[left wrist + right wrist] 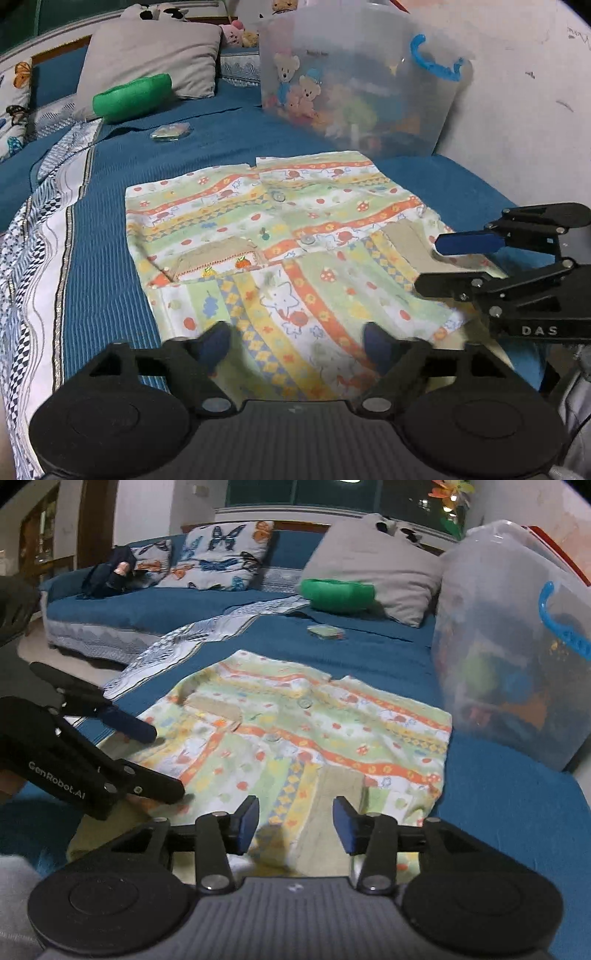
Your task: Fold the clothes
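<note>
A small patterned child's shirt with green, orange and yellow stripes and buttons lies on the blue bed cover, partly folded, its lower part turned up. It also shows in the right wrist view. My left gripper is open just above the shirt's near edge, holding nothing; it shows at the left of the right wrist view. My right gripper is open over the shirt's near right corner, empty. In the left wrist view it hovers over the shirt's right side.
A clear plastic bin of toys with a blue handle stands behind the shirt by the wall. A grey pillow, a green cushion and a small packet lie farther back. A patterned cloth runs along the left.
</note>
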A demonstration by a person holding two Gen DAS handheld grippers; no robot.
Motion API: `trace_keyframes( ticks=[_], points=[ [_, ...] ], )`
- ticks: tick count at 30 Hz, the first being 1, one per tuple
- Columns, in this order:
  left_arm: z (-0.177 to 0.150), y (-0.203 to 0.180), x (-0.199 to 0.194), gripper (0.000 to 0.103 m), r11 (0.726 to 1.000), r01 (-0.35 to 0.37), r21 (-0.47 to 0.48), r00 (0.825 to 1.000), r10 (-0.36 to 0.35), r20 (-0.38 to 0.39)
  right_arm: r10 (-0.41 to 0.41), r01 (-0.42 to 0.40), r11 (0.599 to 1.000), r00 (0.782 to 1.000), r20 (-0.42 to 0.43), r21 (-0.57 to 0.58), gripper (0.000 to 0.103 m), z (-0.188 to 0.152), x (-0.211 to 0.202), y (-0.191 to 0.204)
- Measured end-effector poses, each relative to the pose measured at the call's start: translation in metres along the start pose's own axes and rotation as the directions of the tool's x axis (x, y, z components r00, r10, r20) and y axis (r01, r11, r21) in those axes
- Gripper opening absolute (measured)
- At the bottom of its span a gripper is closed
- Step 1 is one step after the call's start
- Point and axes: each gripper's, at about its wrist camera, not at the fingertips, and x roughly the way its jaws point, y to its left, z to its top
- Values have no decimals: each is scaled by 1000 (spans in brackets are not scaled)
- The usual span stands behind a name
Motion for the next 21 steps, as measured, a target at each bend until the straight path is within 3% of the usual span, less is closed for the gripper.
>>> trace_keyframes(
  ticks=[4,6,10,17,21],
  points=[
    [-5,-6,-14,88,1000,9,-1,1000,-9,-30,6,-6,1000,1000,-18,-26,47,-10,0,4],
    [-7,-9,-21,87,1000,13,-1,999,-13,-45,11,-11,1000,1000,-12,-13,56,-9,-10,2],
    [-12,-16,-36,85,1000,22,-2,997,-22,-74,2,-3,999,1000,-10,-52,62,-13,-31,0],
    [-19,-26,-52,70,998,60,-26,989,-63,-133,-32,23,984,998,-51,-176,76,-36,-58,0],
    [-20,-27,-40,56,988,120,-101,967,-139,-216,-47,25,970,995,-84,-242,77,-47,-60,4]
  ],
)
